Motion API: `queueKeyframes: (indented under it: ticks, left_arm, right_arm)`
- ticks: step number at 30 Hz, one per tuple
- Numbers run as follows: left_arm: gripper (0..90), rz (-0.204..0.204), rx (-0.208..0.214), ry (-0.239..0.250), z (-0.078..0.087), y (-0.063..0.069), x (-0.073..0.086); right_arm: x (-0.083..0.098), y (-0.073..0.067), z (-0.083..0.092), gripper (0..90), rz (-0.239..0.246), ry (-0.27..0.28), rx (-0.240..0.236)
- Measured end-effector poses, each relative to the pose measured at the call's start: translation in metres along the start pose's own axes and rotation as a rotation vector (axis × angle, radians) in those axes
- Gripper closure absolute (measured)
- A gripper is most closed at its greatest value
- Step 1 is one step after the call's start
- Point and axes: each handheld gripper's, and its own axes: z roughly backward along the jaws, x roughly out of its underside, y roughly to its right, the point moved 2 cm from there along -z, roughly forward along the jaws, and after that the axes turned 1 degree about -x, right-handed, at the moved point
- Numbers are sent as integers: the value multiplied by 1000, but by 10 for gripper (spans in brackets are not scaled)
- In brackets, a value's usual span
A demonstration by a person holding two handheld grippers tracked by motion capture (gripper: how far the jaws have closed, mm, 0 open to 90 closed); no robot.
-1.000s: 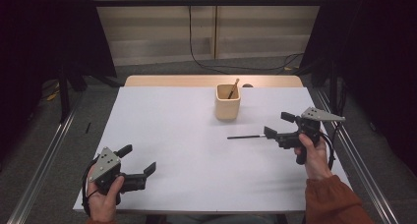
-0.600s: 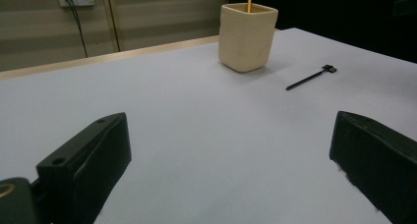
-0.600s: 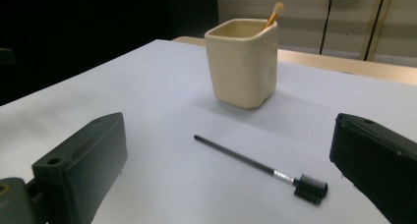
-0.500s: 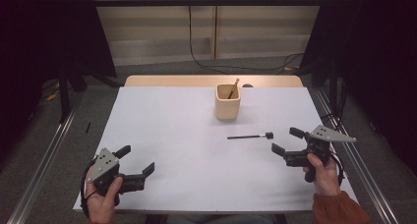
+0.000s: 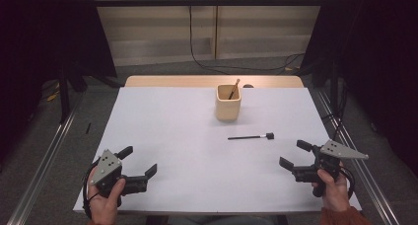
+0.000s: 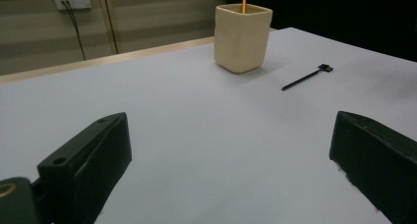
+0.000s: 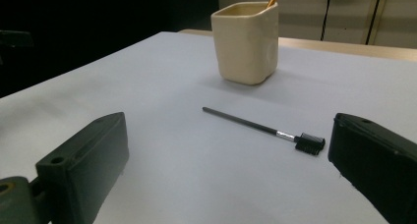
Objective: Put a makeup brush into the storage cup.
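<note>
A cream square cup (image 5: 228, 102) (image 6: 243, 37) (image 7: 246, 41) stands at the back middle of the white table (image 5: 167, 131), with a wooden stick (image 5: 234, 88) leaning inside it. A thin black brush (image 5: 250, 136) (image 6: 307, 77) (image 7: 263, 129) lies flat in front of the cup, its small head pointing right. My right gripper (image 5: 296, 156) (image 7: 226, 184) is open near the front right corner, well short of the brush. At the front left my left gripper (image 5: 138, 162) (image 6: 231, 180) is open, nothing between its jaws.
A bare wooden strip (image 5: 172, 81) runs along the table's far edge. Metal rails (image 5: 44, 161) flank the table on both sides. Cables (image 5: 207, 62) trail over the floor behind, under a pale wall.
My right gripper let go of the brush, which now lies on the table, and drew back towards the front right corner. The left gripper stayed put.
</note>
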Motion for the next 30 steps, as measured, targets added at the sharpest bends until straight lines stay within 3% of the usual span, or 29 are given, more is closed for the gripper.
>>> queueKeyframes:
  ticks: [3, 10, 18, 30]
  left_arm:
    - [21, 15, 14, -5, -1, -2, 1]
    - [19, 8, 26, -14, -2, -4, 2]
    - [19, 12, 14, -6, -3, -5, 1]
    - [19, 12, 10, -12, -2, -6, 2]
  right_arm:
    - [-1, -1, 1, 10, -4, 12, -7]
    - [-3, 1, 0, 7, -5, 17, -10]
    - [-11, 6, -2, 0, 5, 19, -25]
    - [-31, 19, -26, 0, 60, 3, -29]
